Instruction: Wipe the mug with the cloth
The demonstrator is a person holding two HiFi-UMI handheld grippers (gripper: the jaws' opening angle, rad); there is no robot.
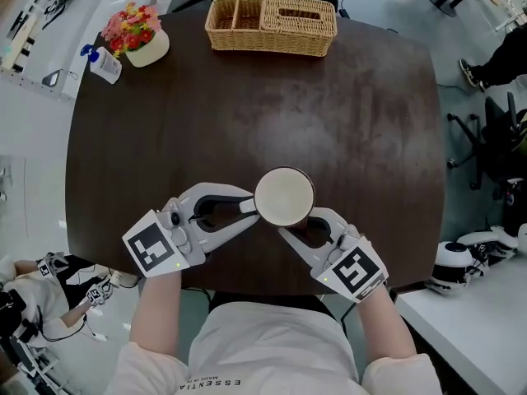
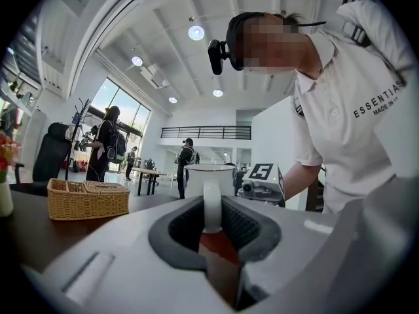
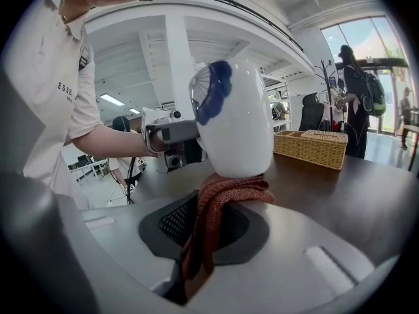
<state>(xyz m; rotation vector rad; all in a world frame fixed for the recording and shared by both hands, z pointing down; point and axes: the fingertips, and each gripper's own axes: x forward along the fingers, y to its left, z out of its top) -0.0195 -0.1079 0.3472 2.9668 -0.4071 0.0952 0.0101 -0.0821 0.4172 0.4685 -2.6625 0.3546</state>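
left gripper [image 1: 249,206] clamps the mug [image 1: 284,196] handle, right gripper [image 1: 298,227] pinches the cloth [image 3: 219,198], probably under the base – we'd rub gently.

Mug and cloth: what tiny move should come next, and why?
Probably slide the cloth up the side of the mug. The left gripper clamps the handle, and the right gripper presses the cloth only against the bottom edge.

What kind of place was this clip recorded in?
Likely an open-plan office or lab hall, not a home: a high white ceiling with recessed lights, a mezzanine railing, wheeled office chairs beside the dark table, and people standing near tall windows.
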